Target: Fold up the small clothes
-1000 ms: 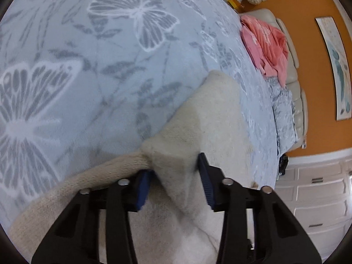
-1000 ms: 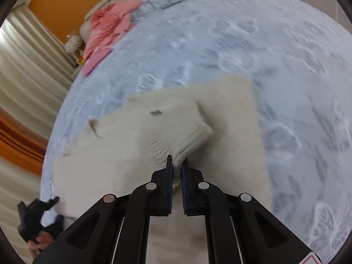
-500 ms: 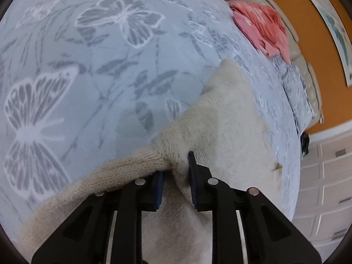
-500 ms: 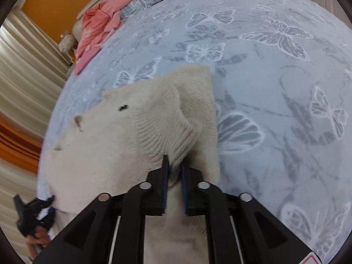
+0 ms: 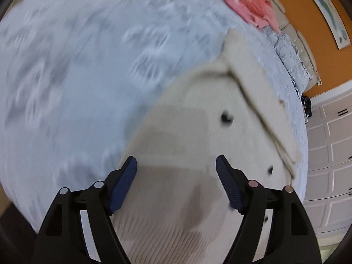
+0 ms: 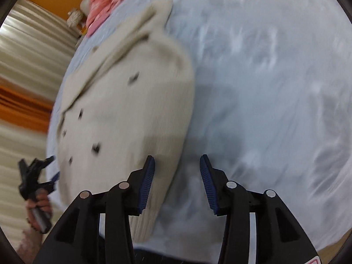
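Note:
A cream knitted cardigan (image 5: pixel 198 132) with dark buttons lies flat on the pale blue butterfly bedspread (image 5: pixel 77 66), one long edge folded over. It also shows in the right wrist view (image 6: pixel 123 110). My left gripper (image 5: pixel 176 171) is open and empty above the cardigan's ribbed hem. My right gripper (image 6: pixel 177 171) is open and empty over the cardigan's right edge and the bedspread (image 6: pixel 264 88). The left gripper (image 6: pixel 35 176) shows in the right wrist view at the far left, in a hand. Both views are blurred.
A pink garment (image 5: pixel 248 6) lies at the far end of the bed, also seen in the right wrist view (image 6: pixel 103 4). Orange wall (image 5: pixel 308 33) and white drawers (image 5: pixel 330 154) stand to the right. Beige curtains (image 6: pixel 28 55) hang to the left.
Both grippers have let go of the cardigan and opened. The cardigan now lies flat with its buttoned side up. Both grippers have pulled back toward the hem.

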Demonstrator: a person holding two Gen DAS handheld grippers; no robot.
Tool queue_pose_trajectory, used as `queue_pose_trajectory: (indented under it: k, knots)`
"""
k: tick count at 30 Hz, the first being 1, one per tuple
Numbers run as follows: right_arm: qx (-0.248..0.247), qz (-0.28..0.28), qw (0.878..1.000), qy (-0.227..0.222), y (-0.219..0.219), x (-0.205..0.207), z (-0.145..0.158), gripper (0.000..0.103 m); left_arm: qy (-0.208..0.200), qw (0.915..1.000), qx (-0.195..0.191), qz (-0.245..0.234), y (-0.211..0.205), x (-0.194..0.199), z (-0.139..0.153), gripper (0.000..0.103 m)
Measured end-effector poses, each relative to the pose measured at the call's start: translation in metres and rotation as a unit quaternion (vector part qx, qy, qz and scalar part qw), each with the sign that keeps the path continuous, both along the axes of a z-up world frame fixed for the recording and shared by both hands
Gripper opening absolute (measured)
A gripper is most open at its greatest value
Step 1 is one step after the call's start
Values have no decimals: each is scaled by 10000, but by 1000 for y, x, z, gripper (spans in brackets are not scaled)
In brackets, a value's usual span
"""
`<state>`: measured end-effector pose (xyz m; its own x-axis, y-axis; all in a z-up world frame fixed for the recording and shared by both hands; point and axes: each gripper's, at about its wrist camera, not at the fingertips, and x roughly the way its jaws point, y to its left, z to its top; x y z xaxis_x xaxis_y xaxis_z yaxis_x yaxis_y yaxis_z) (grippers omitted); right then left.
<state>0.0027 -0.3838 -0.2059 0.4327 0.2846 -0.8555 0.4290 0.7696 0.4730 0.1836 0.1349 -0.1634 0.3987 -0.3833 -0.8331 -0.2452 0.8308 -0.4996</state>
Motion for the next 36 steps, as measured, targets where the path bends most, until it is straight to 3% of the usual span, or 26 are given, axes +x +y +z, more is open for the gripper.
queue_pose_trajectory:
  k: [5, 10, 14, 16, 18, 21, 23, 25, 26, 27, 28, 30, 32, 34, 36]
  knots:
    - [-345, -137, 9993, -95, 7, 12, 13, 47, 30, 9992, 360, -156, -20, -14, 11, 77]
    - [-1413, 126, 9889, -445, 20, 31, 50, 46, -384, 9981, 456, -125, -27, -8, 37, 77]
    - [-1397, 328, 9878, -603, 21, 70, 59, 44, -731, 9961, 238, -445, -67, 23, 63, 77]
    - [-1153, 279, 9906, -687, 19, 93, 58, 44, -785, 9949, -26, -638, -92, 38, 70, 77]
    - [-484, 122, 9961, -734, 9, 119, 47, 44, -773, 9923, -380, -888, -127, 55, 74, 81]
    - [453, -337, 9951, -810, -10, 155, 25, 44, -500, 9899, -915, -962, -172, 80, 57, 81]
    - [720, -645, 9924, -763, -21, 170, 12, 44, -322, 9899, -1108, -820, -190, 97, 39, 81]
    - [952, -1075, 9856, -898, -37, 181, 2, 38, -15, 9932, -1028, -541, -201, 113, 18, 78]
    - [953, -1248, 9824, -1008, -43, 181, 3, 10, 97, 9933, -1054, -473, -204, 119, 8, 74]
    - [944, -1460, 9779, -1162, -52, 178, 6, 6, 192, 9943, -948, -457, -206, 123, 2, 70]
    - [903, -1759, 9702, -1403, -64, 169, 12, 6, 300, 9961, -695, -459, -209, 127, -5, 66]
    - [670, -1974, 9675, -1431, -73, 156, 10, 5, 252, 9964, -609, -532, -211, 130, -11, 62]
    - [359, -1851, 9775, -941, -76, 148, -17, 3, 96, 9964, -444, -721, -216, 128, -10, 63]
    - [684, -1814, 9746, -1120, -81, 139, -22, 2, -56, 9955, -182, -925, -225, 124, -4, 64]
    - [679, -1703, 9771, -1078, -80, 137, -6, 7, -132, 9946, -158, -1013, -229, 122, 3, 66]
